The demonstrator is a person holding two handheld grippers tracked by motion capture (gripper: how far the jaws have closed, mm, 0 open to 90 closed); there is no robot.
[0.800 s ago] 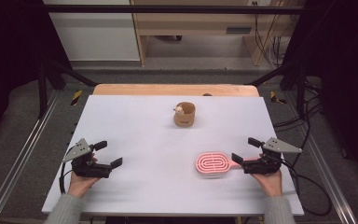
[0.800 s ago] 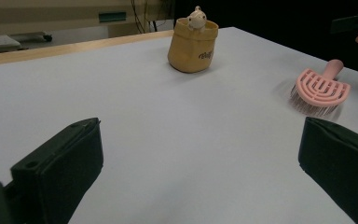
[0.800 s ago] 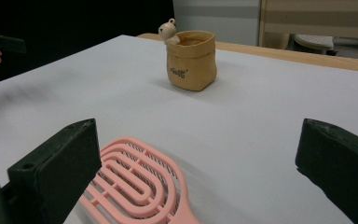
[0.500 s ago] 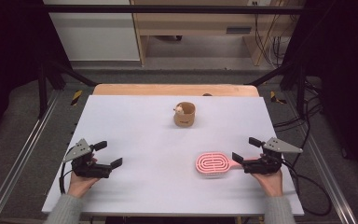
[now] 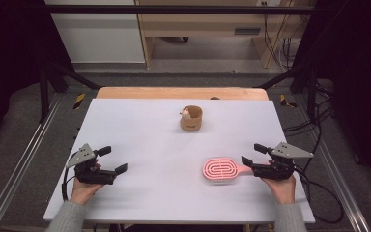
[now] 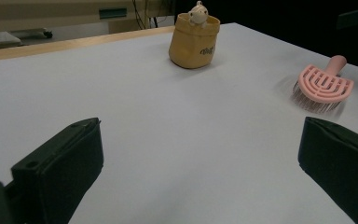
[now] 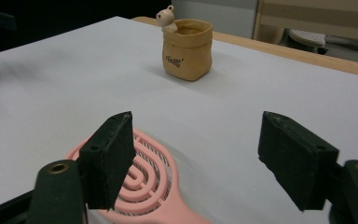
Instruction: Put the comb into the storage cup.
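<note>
A pink oval hairbrush (image 5: 220, 170) lies flat on the white table (image 5: 140, 125) at the right, with its handle pointing right. My right gripper (image 5: 252, 154) sits open at the handle's end. Its jaws stand wide apart over the brush (image 7: 144, 179) and neither pad touches it. My left gripper (image 5: 113, 159) rests open near the table's front left with nothing between its jaws. A tan fabric pouch (image 5: 192, 119) stands upright at the centre back, and a small toy bear (image 5: 186, 114) peeks over its rim. From the left gripper view the pouch (image 6: 195, 39) is far ahead and the brush (image 6: 325, 83) is to the right.
A wooden strip (image 5: 181, 93) runs along the table's far edge. Metal rails (image 5: 24, 159) flank both sides, and cables (image 5: 319, 145) trail on the floor at the right. Bare white surface stretches between the two grippers and around the pouch.
</note>
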